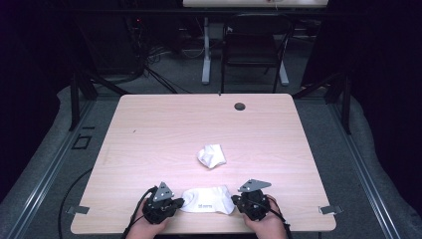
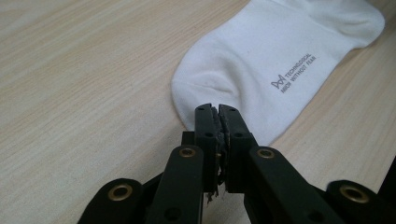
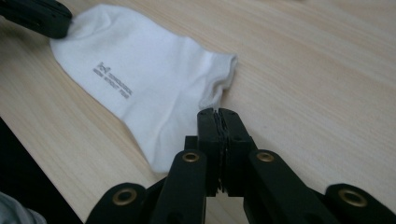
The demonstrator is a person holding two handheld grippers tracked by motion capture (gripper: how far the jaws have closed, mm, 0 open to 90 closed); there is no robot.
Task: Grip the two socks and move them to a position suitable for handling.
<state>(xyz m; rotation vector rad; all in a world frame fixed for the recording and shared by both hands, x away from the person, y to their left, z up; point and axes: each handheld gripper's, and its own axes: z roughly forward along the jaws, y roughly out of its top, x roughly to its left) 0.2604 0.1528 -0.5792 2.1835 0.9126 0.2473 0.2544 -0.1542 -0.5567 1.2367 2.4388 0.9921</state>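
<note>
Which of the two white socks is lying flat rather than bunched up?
The white sock with grey lettering between both grippers lies flat; the other white sock, mid-table, is crumpled.

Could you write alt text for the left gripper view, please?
A flat white sock with small grey lettering lies on a light wooden table. The left gripper, jaws shut, rises from the bottom with its tips at the sock's near edge.

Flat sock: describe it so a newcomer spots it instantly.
Start at the pale wooden table and go to its near edge, between the left gripper and right gripper. There lies the flat sock, white, spread out, with small grey lettering, unlike the crumpled sock at mid-table.
</note>
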